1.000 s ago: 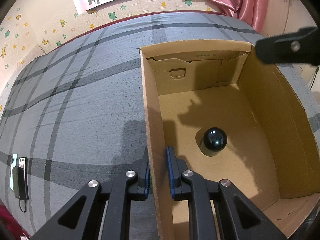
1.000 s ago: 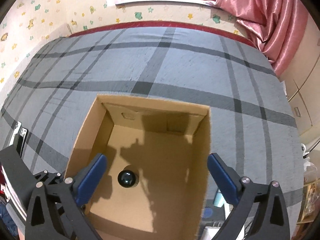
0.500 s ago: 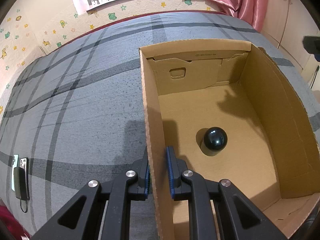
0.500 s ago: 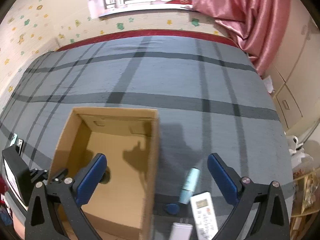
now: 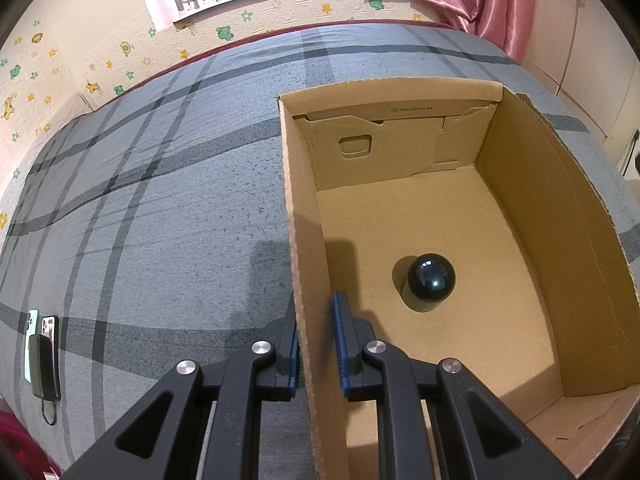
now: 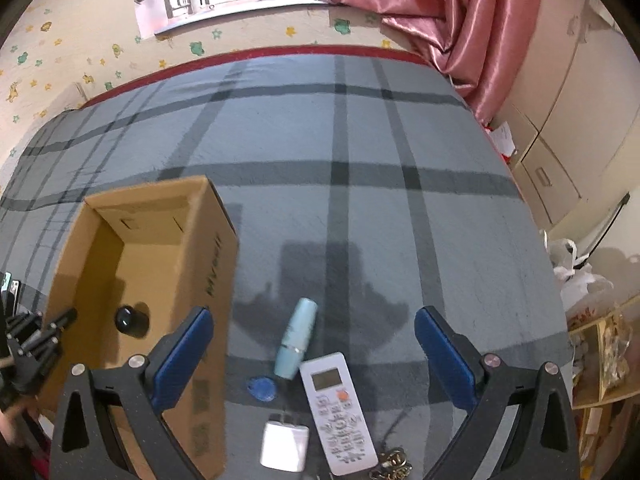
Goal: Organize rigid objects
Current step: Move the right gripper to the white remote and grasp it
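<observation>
My left gripper (image 5: pixel 315 344) has not changed from a second ago: its blue pads pinch the near left wall of the cardboard box (image 5: pixel 298 216) and hold it in place on the grey checked bed cover (image 5: pixel 160 216). The black ball (image 5: pixel 431 282) lies alone on the box floor, in the same spot as before.

My right gripper (image 6: pixel 312 354) is the one that differs. A second ago it hung over the open box, with the ball between its fingers in the view; now I see it beside the box, over the bed cover, and the box is at the left of its view. Its jaws are spread wide and hold nothing. Between them lie a pale blue tube (image 6: pixel 296 338), a white remote control (image 6: pixel 338 406), a blue key tag (image 6: pixel 262 388) and a white charger (image 6: pixel 284 446).
</observation>
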`<action>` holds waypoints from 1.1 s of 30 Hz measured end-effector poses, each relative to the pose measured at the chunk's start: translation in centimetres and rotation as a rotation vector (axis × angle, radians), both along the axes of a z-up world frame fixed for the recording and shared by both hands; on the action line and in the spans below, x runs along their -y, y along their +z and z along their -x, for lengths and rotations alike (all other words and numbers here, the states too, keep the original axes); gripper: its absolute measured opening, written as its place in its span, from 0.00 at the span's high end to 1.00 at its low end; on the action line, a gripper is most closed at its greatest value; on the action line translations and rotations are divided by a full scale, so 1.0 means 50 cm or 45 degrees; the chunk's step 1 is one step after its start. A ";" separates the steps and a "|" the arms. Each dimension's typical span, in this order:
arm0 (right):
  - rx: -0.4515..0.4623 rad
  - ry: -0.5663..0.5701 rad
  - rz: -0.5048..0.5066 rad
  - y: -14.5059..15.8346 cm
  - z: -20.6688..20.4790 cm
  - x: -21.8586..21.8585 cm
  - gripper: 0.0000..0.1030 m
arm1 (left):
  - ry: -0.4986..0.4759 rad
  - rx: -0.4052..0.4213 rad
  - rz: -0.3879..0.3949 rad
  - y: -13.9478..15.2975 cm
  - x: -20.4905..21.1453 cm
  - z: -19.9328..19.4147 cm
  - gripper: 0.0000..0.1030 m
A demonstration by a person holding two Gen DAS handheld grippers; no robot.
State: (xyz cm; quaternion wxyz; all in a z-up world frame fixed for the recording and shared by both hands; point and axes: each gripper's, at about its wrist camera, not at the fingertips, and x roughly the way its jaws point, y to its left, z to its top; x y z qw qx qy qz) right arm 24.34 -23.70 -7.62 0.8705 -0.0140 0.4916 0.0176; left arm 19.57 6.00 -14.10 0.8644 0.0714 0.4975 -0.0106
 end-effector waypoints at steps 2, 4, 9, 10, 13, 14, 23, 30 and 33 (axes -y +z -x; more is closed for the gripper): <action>-0.006 -0.005 0.013 -0.016 0.008 0.010 0.00 | 0.000 0.001 -0.003 0.001 0.001 0.001 0.85; -0.016 0.000 0.007 -0.033 0.015 0.020 0.00 | 0.000 0.002 -0.006 0.001 0.003 0.002 0.85; -0.045 -0.003 -0.005 -0.078 0.040 0.047 0.00 | 0.000 0.003 -0.012 -0.001 0.004 0.003 0.85; -0.051 -0.006 -0.002 -0.085 0.043 0.050 0.00 | 0.000 0.003 -0.014 -0.001 0.005 0.004 0.85; -0.076 -0.012 0.003 -0.112 0.053 0.063 0.00 | 0.000 0.003 -0.018 -0.001 0.006 0.004 0.85; -0.080 -0.011 0.002 -0.122 0.057 0.069 0.00 | 0.000 0.002 -0.018 -0.001 0.006 0.003 0.85; -0.118 -0.001 -0.012 -0.181 0.079 0.089 0.00 | 0.004 0.004 -0.023 0.001 0.006 0.006 0.85; -0.160 0.014 -0.005 -0.219 0.107 0.101 0.00 | 0.004 0.005 -0.032 0.000 0.008 0.007 0.85; -0.171 0.026 0.003 -0.230 0.120 0.101 0.00 | 0.004 0.005 -0.033 0.000 0.008 0.007 0.85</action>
